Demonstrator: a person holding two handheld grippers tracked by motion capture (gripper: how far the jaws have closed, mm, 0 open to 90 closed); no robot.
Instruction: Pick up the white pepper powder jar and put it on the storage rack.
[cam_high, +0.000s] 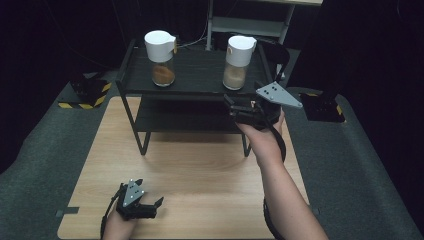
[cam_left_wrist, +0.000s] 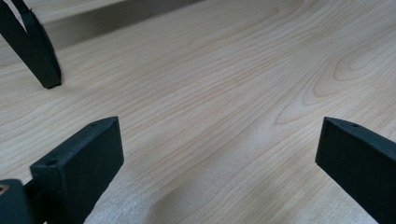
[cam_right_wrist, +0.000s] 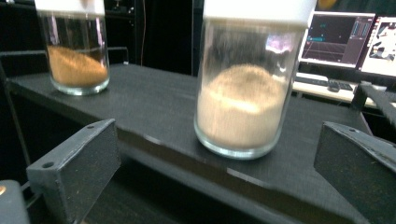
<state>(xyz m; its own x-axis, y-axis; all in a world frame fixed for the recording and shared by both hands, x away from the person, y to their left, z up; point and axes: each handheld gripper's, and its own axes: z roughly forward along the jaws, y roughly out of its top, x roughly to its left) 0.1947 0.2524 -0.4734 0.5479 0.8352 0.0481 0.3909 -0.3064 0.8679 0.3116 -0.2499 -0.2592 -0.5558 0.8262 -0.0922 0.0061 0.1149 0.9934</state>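
2 glass jars with white lids on the top shelf of a black rack, rack standing at the far end of a light wood desk.

Item 1: jar of pale powder. Directly ahead of the right tongs, just beyond their tips and slightly above them. In the right gripper view this jar stands upright near the shelf's front edge, framed between the 2 jaws but not touched by either.

Item 2: jar of brown powder. Well off to the left of the right tongs, on the same shelf; upright, seen at the upper left in the right gripper view.

Right tongs: jaws spread wide, nothing held, raised at shelf height.

Left tongs: low over the near part of the desk, well apart from the rack and both jars. Jaws wide apart, nothing held; bare wood between them, a rack leg ahead to their left.
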